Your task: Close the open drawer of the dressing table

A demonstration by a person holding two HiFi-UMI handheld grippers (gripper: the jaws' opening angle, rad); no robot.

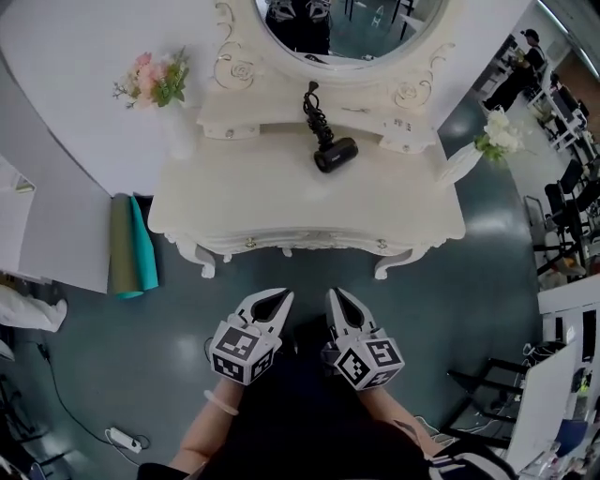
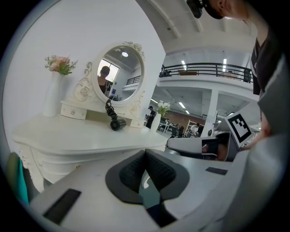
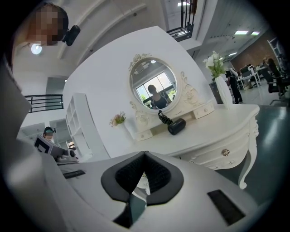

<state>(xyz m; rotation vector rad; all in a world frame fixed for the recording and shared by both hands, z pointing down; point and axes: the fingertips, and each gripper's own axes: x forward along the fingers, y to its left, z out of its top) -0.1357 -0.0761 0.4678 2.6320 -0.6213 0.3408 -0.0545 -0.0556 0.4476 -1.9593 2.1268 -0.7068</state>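
Observation:
The white dressing table stands ahead of me, with an oval mirror and a black hair dryer on its top. Two small drawers sit at the mirror's base; the right one seems to stick out a little farther than the left one. Knobs mark the front drawers, which look flush. My left gripper and right gripper hang side by side over the floor, short of the table's front edge. Both are shut and hold nothing. The hair dryer shows in both gripper views.
A vase of pink flowers stands at the table's back left, and one of white flowers at its right end. Rolled green and teal mats lie left of the table. A power strip lies on the floor. Chairs and desks crowd the right.

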